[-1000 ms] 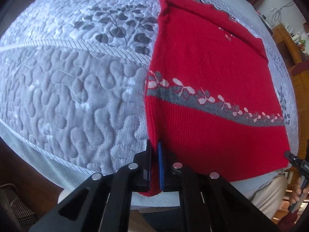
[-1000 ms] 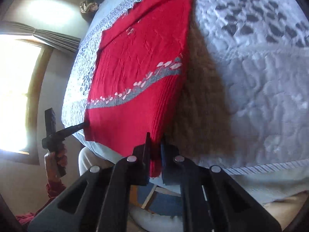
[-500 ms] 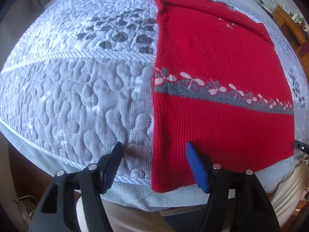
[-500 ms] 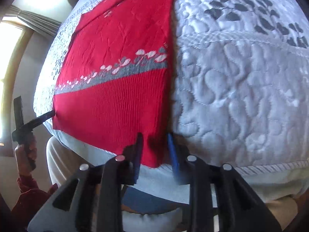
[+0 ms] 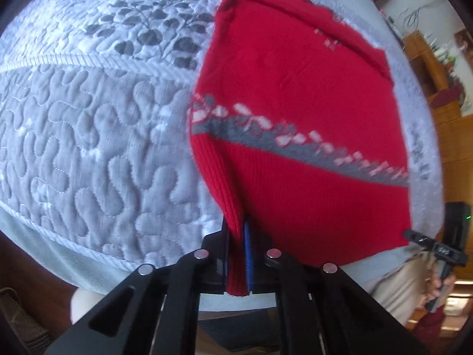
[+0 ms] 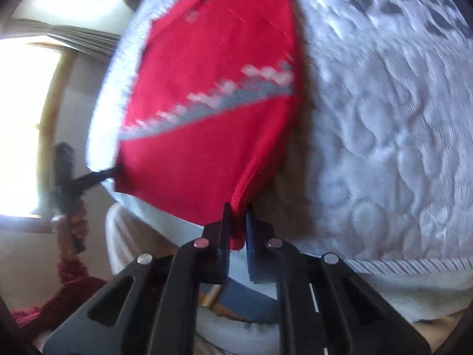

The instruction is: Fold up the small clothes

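Pinching the hem corners of the red sweater (image 5: pixel 295 94), our left tool (image 5: pixel 236 254) and right tool (image 6: pixel 236 230) were each pressed together on knit. The sweater lay on the quilted bed (image 5: pixel 88 133), its near edge lifted. We judged both corners should rise evenly and travel toward the collar. Nothing lay on the quilt to block the fold.
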Available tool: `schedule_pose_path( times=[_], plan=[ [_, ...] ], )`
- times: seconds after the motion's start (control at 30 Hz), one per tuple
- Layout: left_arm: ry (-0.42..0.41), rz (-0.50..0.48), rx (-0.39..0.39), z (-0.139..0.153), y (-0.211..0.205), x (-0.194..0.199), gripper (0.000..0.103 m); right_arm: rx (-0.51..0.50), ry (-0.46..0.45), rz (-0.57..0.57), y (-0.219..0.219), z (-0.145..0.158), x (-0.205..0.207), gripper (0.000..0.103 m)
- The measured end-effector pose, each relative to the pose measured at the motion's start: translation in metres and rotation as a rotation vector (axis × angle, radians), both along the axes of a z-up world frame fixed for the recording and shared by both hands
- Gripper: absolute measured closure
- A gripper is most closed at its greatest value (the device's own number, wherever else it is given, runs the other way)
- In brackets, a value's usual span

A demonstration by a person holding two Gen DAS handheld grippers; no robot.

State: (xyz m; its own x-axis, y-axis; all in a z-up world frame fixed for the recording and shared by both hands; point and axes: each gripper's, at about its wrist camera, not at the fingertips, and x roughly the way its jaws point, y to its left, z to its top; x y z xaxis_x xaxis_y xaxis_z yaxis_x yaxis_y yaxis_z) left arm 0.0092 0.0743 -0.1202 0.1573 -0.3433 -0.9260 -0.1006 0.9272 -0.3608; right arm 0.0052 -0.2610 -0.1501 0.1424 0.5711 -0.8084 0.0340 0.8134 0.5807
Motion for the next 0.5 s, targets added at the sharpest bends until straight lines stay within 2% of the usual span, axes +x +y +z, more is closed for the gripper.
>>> schedule_pose_path(
  times=[0.13,0.23,0.4,0.5],
  plan=[
    [-0.069,0.038,-0.080,0.034,0.009,0.026,0.095,0.089,-0.066,-0.033,-0.009,0.034,0.020,0.096],
    [-0.109,0.043,-0.063,0.051,0.010,0.059,0.095,0.106,-0.097,-0.065,-0.019,0.055,0.050,0.096],
    [-0.102,0.077,-0.061,0.045,0.027,0.120,0.095,0.073,-0.066,-0.116,-0.031,0.053,0.112,0.096],
    [-0.078,0.102,-0.044,0.024,0.030,0.156,0.095,0.039,-0.041,-0.144,-0.039,0.040,0.148,0.096]
  ],
)
